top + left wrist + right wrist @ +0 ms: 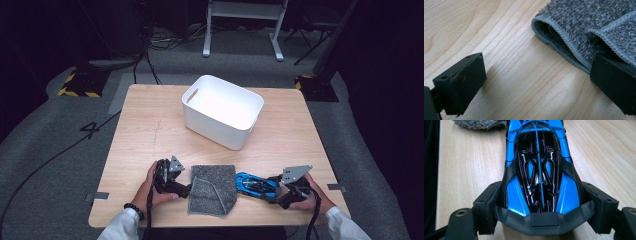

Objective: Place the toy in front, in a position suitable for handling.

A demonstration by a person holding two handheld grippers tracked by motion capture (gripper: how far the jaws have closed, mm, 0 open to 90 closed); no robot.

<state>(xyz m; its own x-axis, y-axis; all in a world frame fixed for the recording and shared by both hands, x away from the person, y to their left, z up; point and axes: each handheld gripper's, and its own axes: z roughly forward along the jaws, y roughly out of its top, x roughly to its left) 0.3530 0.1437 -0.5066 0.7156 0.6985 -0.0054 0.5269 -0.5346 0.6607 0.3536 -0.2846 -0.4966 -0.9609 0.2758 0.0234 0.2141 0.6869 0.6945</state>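
Observation:
A blue and black toy car (255, 185) lies near the table's front edge, just right of a folded grey cloth (214, 189). My right gripper (274, 190) comes in from the right. In the right gripper view its jaws press on both sides of the car (539, 170) at the end nearest the camera, so the right gripper (541, 207) is shut on it. My left gripper (189, 190) sits at the cloth's left edge. It stands open (537, 85): one jaw rests over bare wood, the other at the cloth's folded hem (586, 22).
A white plastic bin (215, 127) with handle cut-outs stands at the middle back of the wooden table (150, 130). The table's front edge is close behind both hands. Cables and a stand's legs (240, 30) lie on the dark floor beyond.

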